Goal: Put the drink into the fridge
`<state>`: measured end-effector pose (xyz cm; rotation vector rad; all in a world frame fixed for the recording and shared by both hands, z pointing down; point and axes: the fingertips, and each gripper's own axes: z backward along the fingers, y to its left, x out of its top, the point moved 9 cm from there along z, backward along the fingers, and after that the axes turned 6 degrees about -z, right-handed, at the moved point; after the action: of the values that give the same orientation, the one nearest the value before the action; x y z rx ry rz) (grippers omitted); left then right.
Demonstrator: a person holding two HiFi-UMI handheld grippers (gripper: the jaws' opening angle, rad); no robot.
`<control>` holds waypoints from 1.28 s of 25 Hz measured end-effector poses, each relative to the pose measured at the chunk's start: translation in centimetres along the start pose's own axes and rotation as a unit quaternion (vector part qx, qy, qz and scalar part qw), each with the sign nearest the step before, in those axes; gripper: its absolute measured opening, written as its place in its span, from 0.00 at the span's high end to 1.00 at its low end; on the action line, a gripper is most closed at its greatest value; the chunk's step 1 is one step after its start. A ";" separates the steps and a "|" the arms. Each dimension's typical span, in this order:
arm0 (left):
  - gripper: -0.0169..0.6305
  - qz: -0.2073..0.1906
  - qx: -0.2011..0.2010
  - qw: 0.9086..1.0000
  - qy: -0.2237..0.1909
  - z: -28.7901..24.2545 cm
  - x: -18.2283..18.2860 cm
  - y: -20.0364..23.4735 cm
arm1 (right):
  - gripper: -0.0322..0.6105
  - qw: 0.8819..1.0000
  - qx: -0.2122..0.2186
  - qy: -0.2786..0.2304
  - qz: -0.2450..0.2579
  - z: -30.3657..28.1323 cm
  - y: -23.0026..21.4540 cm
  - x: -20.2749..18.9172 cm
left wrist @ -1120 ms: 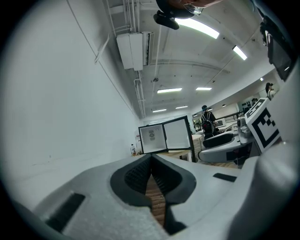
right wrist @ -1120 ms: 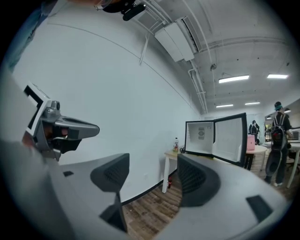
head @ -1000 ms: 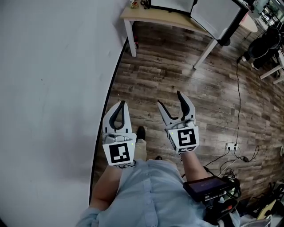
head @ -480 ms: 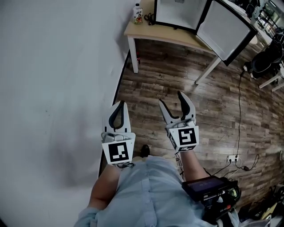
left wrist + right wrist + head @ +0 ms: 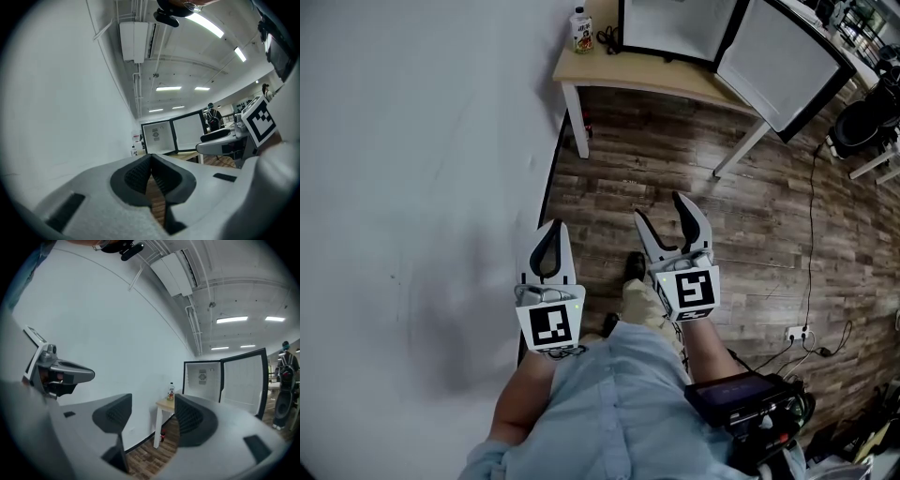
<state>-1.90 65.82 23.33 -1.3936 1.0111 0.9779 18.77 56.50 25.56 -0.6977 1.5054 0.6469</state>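
- The left gripper (image 5: 552, 227) has its jaws pressed together with nothing between them.
- The right gripper (image 5: 659, 208) has its jaws apart and empty; they have just been closing a little.
- The drink (image 5: 580, 30), a small bottle, stands upright on the wall-side corner of the wooden table (image 5: 647, 77), at 12 o'clock from the left gripper and well apart from it.
- The fridge (image 5: 670, 23) sits on the same table at the drink's 3 o'clock, with its door (image 5: 783, 64) swung open.
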 end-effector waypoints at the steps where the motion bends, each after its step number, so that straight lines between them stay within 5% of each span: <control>1: 0.96 -0.002 -0.001 1.000 0.000 -0.9 -0.2 0.2 | 0.50 1.000 0.000 0.001 -0.001 -0.7 -0.4 -0.1; 21: 0.96 0.001 -0.003 0.999 0.052 -27.7 -1.3 2.9 | 0.52 0.998 0.034 0.051 -0.017 -22.9 -14.7 -1.8; 32: 0.96 0.004 0.019 0.998 0.053 -34.7 -0.7 4.4 | 0.54 0.997 0.049 0.057 -0.010 -30.1 -19.3 -1.1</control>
<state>-5.75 31.04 24.67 -1.4236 1.1086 0.8942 13.67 21.26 28.40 -0.6839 1.6222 0.5213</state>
